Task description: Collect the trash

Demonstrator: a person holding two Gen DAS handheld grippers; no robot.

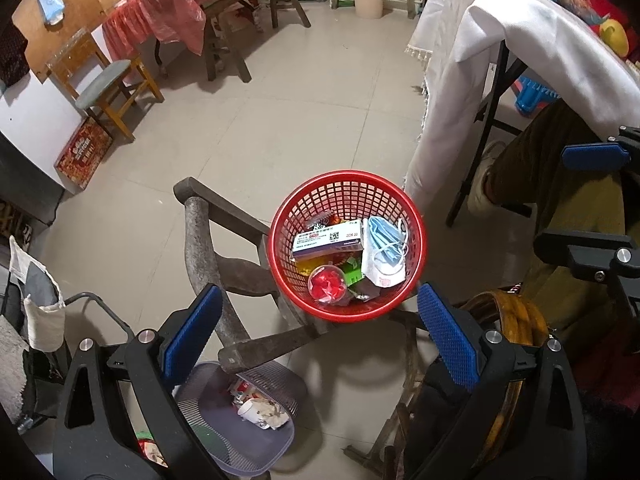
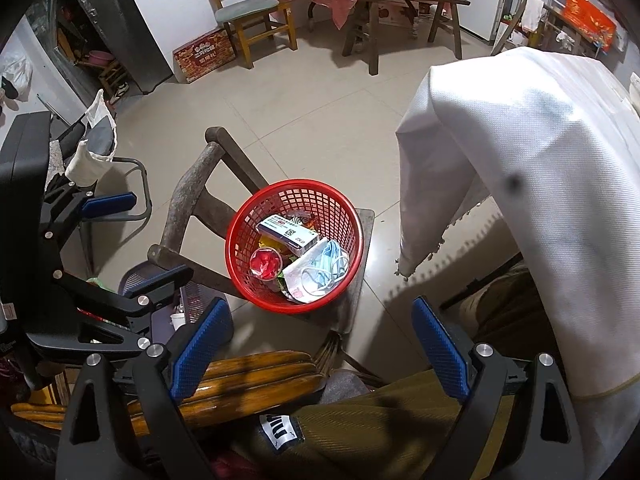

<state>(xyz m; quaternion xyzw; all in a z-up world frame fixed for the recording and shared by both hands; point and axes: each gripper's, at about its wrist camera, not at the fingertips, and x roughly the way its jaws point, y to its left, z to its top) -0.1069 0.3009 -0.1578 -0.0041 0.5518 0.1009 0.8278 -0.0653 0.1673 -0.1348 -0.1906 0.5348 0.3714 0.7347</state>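
Grippers first: we find the left gripper (image 1: pixel 320 332) with its blue pads spread wide and nothing between them, hovering above the near rim of the red basket (image 1: pixel 416 236). The right gripper (image 2: pixel 324 344) is likewise released and empty, held above and short of the same basket (image 2: pixel 236 248).

We note the basket stands on the seat of an old wooden chair (image 1: pixel 200 224), toward the seat's front edge, mouth upward. Inside it lie a medicine box (image 1: pixel 328 243), a blue face mask (image 1: pixel 386 248), a clear cup of red scraps (image 1: pixel 327 285) and small wrappers we cannot identify.

We judge the collecting largely done: several pieces are already in the basket and neither gripper carries anything. What remains we cannot confirm; no loose trash shows on the floor tiles (image 1: pixel 320 120) within view, and the top of the white-clothed table (image 2: pixel 520 152) is mostly hidden.

On orientation, seen from the left wrist, the box's long axis runs across the basket, left to right, near the far wall. The mask's long axis runs front to back along the right wall.
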